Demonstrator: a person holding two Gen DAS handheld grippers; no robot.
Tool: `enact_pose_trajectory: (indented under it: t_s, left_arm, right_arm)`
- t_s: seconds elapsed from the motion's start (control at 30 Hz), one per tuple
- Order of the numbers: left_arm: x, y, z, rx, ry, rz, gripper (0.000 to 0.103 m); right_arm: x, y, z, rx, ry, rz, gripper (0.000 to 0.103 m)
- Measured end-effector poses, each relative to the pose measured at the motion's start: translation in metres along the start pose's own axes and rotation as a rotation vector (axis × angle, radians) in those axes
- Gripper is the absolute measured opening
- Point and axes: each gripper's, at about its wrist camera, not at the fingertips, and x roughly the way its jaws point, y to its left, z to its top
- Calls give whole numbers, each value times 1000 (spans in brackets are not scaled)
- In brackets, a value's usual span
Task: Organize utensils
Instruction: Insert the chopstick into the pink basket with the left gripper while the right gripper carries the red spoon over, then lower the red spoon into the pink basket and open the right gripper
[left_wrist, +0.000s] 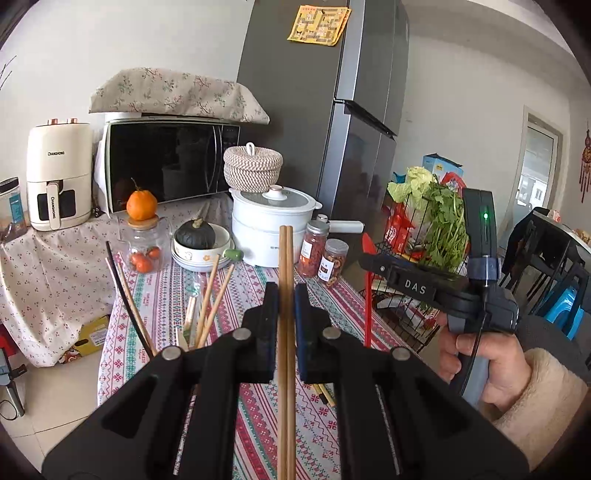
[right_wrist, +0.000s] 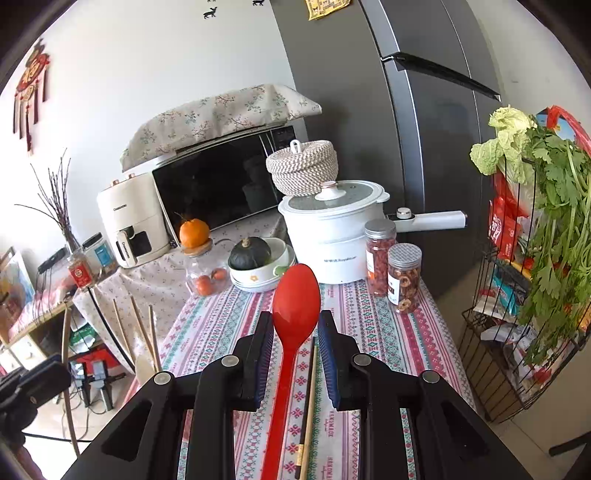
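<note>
In the left wrist view my left gripper (left_wrist: 286, 295) is shut on a pair of wooden chopsticks (left_wrist: 286, 258) that point up and away above the patterned tablecloth (left_wrist: 166, 295). In the right wrist view my right gripper (right_wrist: 295, 325) is shut on a red spoon (right_wrist: 295, 299), bowl end forward. A person's hand holds that right gripper (left_wrist: 369, 262) at the right of the left view, the red spoon (left_wrist: 367, 314) hanging below it. Several loose chopsticks (left_wrist: 208, 302) stand upright at the table's left; their holder is hidden. Another pair of chopsticks (right_wrist: 308, 398) lies on the cloth.
At the table's back stand a white pot (right_wrist: 325, 236), two spice jars (right_wrist: 402, 277), stacked bowls with a dark squash (right_wrist: 251, 254) and a glass jar topped by an orange (right_wrist: 194, 232). A microwave (left_wrist: 166, 162) and a fridge (left_wrist: 332, 110) stand behind. A wire basket of greens (right_wrist: 535, 258) is on the right.
</note>
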Motion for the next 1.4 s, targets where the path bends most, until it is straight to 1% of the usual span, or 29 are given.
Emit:
enact_pose_trajectory:
  t_s: [0.1, 0.27, 0.4, 0.53, 0.67, 0.7, 0.83, 0.97, 1.0, 1.03, 1.1, 1.13, 1.17, 1.2, 1.23, 1.3, 1.4]
  left_arm:
    - [-10, 16, 8, -11, -90, 34, 10]
    - [-7, 40, 11, -39, -235, 117, 10]
    - [0, 52, 11, -40, -334, 174, 10]
    - [16, 55, 6, -2, -409, 268, 10]
    - [34, 57, -6, 22, -425, 317, 10]
    - [38, 58, -9, 29, -420, 320, 10]
    - [54, 65, -22, 15, -351, 323, 10]
    - [59, 68, -28, -5, -284, 316, 11]
    - [58, 68, -28, -8, -271, 317, 15]
    - [56, 67, -27, -14, -257, 316, 23]
    - [51, 66, -23, -26, -217, 309, 34]
    - [48, 66, -20, -33, -195, 298, 35]
    - [44, 66, -16, -35, -165, 293, 36]
    - [41, 66, -14, -36, -130, 288, 40]
    - [37, 66, -11, -40, -97, 281, 48]
    - [29, 68, -9, -51, -21, 292, 58]
    - [18, 75, -16, -72, 101, 311, 67]
  right_arm:
    - [0, 16, -1, -25, -4, 21, 25]
    - [7, 36, -7, -63, 5, 41, 25]
    - [13, 43, -11, -81, 8, 46, 25]
    - [21, 45, -13, -92, 7, 45, 25]
    - [32, 47, -13, -108, 16, 40, 25]
    - [34, 47, -13, -111, 15, 38, 25]
    - [39, 48, -13, -116, 13, 39, 25]
    - [38, 51, -12, -108, -3, 47, 25]
    - [37, 53, -12, -105, -10, 51, 25]
    - [35, 55, -12, -103, -20, 55, 25]
    - [30, 60, -13, -99, -44, 63, 25]
    - [28, 64, -13, -97, -56, 71, 25]
    - [24, 68, -13, -93, -70, 81, 25]
    - [21, 72, -12, -90, -87, 91, 25]
    - [18, 77, -12, -90, -105, 97, 25]
    - [12, 88, -12, -84, -143, 109, 25]
    - [4, 106, -13, -82, -191, 127, 25]
